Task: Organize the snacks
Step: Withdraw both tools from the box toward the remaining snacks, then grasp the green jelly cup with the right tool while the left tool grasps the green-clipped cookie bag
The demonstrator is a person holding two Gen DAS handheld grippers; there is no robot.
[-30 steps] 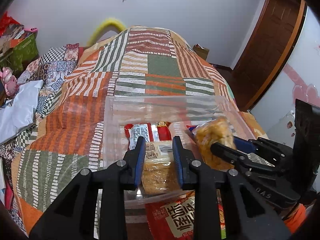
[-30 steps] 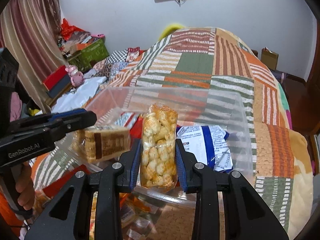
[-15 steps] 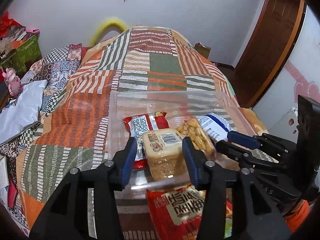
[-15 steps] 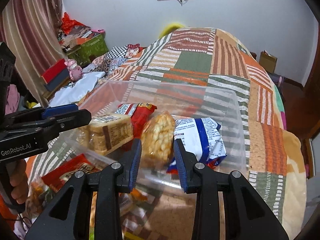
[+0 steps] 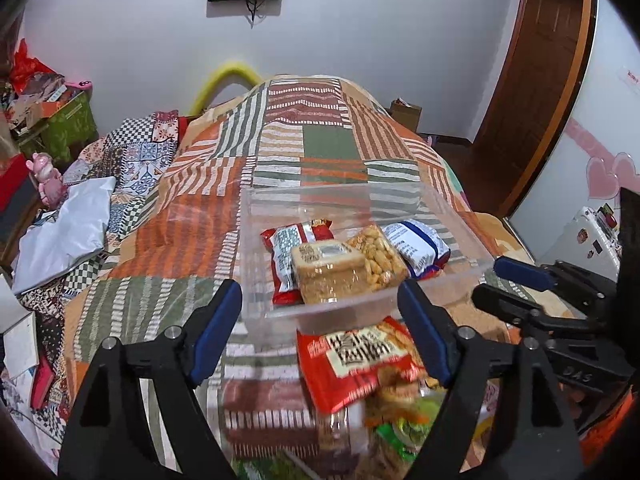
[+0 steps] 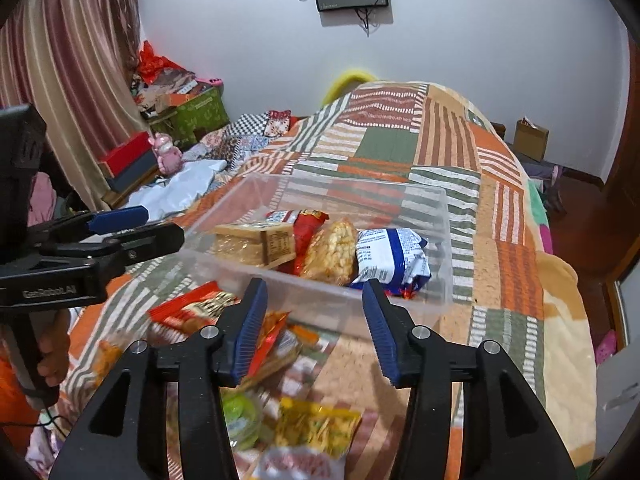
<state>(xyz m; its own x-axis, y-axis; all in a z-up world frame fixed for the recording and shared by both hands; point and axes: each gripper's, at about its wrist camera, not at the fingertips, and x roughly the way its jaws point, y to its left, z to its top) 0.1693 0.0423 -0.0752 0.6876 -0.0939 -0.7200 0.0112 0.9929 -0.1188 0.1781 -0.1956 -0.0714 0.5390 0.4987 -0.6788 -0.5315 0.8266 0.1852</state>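
Observation:
A clear plastic bin [image 5: 452, 276] [image 6: 320, 300] sits on the patchwork bed. In it lie a red packet [image 5: 288, 248], a tan cake bar [image 5: 332, 272] [image 6: 256, 242], a bag of puffed snacks [image 5: 378, 258] [image 6: 332, 250] and a blue-and-white packet [image 5: 420, 242] [image 6: 390, 254]. My left gripper [image 5: 320, 328] is open and empty just in front of the bin. My right gripper [image 6: 316, 324] is open and empty at the bin's near wall; it also shows at the right of the left wrist view [image 5: 508, 284]. A red snack bag [image 5: 356, 360] [image 6: 192, 308] lies before the bin.
More loose snacks lie near me: a yellow bag [image 6: 316, 424], a green cup [image 6: 240, 420] and a white-red packet [image 6: 296, 464]. A white cloth [image 5: 64, 232] and clutter lie left of the bed. A wooden door [image 5: 532, 80] is far right.
Both grippers let go of their snacks, the cake bar and the puffed bag, which now lie in the bin. Both opened wide and drew back toward me.

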